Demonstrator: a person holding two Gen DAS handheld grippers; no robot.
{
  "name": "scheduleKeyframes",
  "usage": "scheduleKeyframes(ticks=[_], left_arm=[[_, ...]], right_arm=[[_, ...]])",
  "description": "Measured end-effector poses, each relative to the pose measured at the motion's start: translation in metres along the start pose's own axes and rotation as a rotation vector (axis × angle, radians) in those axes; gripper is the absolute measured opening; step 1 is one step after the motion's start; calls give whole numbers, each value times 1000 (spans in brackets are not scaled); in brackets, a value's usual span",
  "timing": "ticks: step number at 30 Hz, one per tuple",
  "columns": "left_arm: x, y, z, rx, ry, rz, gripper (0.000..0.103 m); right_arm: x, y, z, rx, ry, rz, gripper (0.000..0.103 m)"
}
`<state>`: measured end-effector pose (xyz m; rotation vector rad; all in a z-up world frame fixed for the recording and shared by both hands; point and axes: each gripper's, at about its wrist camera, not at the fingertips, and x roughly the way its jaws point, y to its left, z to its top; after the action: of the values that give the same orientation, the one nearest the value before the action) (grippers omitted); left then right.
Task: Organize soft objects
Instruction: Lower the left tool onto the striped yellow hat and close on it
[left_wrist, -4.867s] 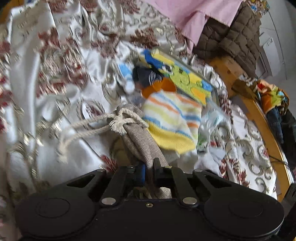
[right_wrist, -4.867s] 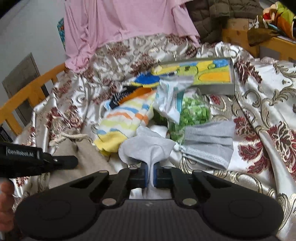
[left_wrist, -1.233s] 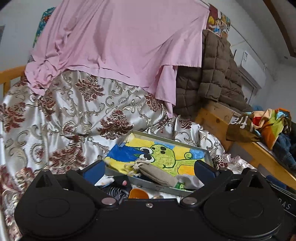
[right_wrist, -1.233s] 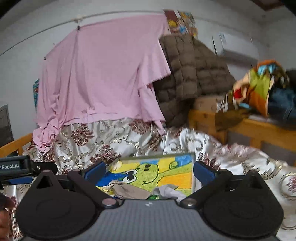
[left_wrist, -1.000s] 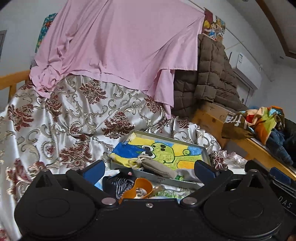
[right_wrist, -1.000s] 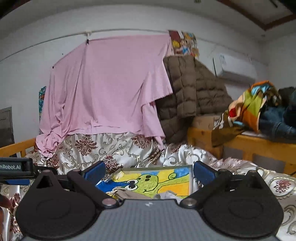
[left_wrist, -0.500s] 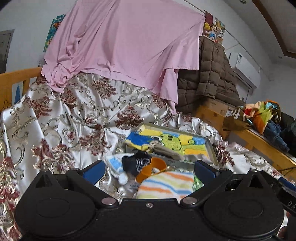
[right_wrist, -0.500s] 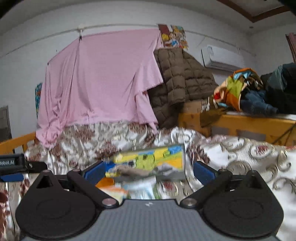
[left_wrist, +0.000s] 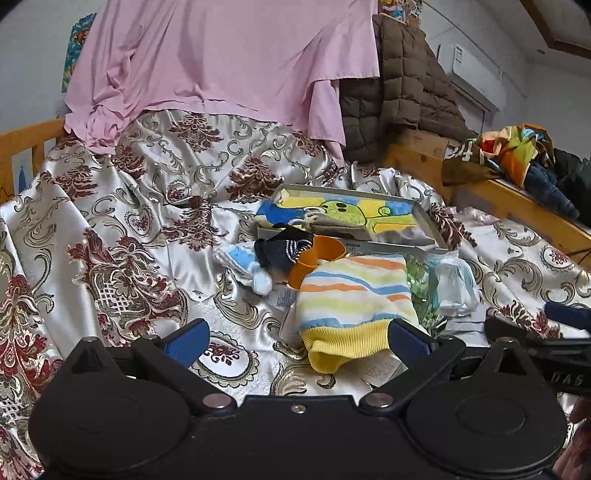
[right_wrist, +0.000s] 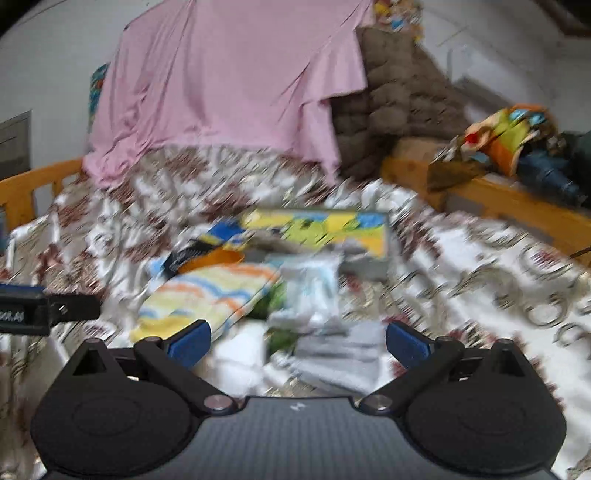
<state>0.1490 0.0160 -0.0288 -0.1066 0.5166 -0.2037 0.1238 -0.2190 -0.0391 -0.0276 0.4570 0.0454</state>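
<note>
— satin bedspread (left_wrist: 122, 229) everywhere; where's the soft stuff?
— striped sock (left_wrist: 351, 299) lies near the tray (left_wrist: 424, 221), just ahead of the left gripper (left_wrist: 297, 338).
— jaws?
— both wide, empty; right gripper (right_wrist: 297, 339) too. likely picking next: straddle the sock, then close.

Bed covered by a silver satin spread with maroon and gold damask motifs (left_wrist: 155, 236). Lying on it: shallow grey tray with a green cartoon picture (left_wrist: 424, 218); pastel-striped knit hat with yellow ribbed cuff (left_wrist: 351, 299); navy striped sock (left_wrist: 280, 253); white-and-blue sock (left_wrist: 240, 264); grey pleated face mask (right_wrist: 340, 354).
</note>
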Motion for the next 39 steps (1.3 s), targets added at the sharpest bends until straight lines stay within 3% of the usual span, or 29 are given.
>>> scheduleKeyframes(ticks=[10,24,33,39], left_arm=[[11,1,-5,26,58,8,102],[16,6,-8,15,69,36,102],[32,5,-2,-21,121,-7,102],[51,-3,12,10,122,-50,102]], right_arm=[[24,11,-6,-45,140,5,103],[25,7,-4,-33,144,-12,103],[32,11,-5,-47,164,25,103],[43,11,-5,-39,191,65,103]])
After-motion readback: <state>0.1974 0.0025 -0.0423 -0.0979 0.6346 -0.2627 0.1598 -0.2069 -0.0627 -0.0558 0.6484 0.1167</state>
